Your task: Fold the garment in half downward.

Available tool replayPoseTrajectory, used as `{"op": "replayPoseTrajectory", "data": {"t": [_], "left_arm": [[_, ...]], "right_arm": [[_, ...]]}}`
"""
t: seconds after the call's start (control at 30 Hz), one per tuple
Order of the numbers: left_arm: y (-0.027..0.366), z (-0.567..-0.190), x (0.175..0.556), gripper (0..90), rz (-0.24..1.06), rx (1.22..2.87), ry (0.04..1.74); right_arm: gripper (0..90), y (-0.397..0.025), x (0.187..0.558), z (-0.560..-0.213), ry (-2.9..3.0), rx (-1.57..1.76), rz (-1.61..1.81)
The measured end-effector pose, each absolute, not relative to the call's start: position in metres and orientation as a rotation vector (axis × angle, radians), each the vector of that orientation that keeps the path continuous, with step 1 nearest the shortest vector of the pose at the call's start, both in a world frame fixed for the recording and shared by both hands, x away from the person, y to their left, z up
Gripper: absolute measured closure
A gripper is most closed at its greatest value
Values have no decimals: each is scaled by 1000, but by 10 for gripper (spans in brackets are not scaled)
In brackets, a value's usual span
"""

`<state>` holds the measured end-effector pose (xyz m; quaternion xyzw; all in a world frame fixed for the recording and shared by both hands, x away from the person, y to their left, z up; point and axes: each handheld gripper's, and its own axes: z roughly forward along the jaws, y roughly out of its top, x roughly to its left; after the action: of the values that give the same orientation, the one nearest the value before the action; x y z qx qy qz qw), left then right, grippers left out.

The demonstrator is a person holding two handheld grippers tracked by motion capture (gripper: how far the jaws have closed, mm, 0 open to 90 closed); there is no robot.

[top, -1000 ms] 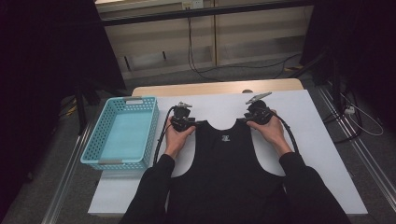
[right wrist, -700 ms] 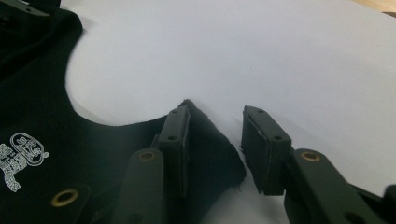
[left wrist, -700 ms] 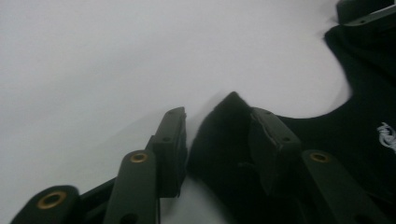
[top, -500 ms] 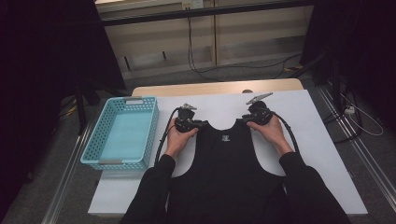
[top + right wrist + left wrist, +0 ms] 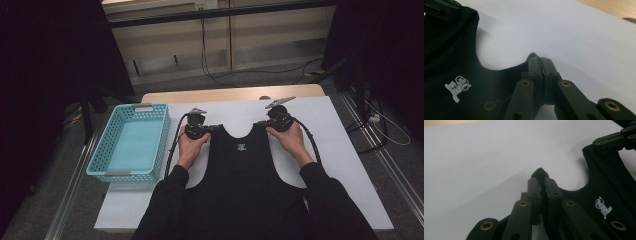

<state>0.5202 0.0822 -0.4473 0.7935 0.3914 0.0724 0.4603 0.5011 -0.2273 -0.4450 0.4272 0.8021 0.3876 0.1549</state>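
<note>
Black vest (image 5: 242,170) unmoved, left tongs (image 5: 216,128) and right tongs (image 5: 260,123) still pinching its shoulder straps

This looks like a lab or recording room, not a home. A table (image 5: 345,165) with a white cover stands alone on a grey carpeted floor (image 5: 65,165), with metal rails (image 5: 380,155) along both sides and black curtains (image 5: 45,60) hanging left and right. Loose cables (image 5: 215,75) run over the floor to a plain panelled wall (image 5: 260,40) behind, and a turquoise basket (image 5: 131,145) sits on the table.
</note>
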Motion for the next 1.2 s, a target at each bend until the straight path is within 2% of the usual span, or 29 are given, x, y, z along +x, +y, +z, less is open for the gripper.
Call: {"op": "replayPoseTrajectory", "data": {"t": [0.57,1.2], "left_arm": [[89,-392,522,843,283,1872,882],[91,-353,524,844,344,1814,826]], "right_arm": [[879,-237,499,-395,2145,1170,1216],[880,-233,500,-346,2029,1108,1263]]}}
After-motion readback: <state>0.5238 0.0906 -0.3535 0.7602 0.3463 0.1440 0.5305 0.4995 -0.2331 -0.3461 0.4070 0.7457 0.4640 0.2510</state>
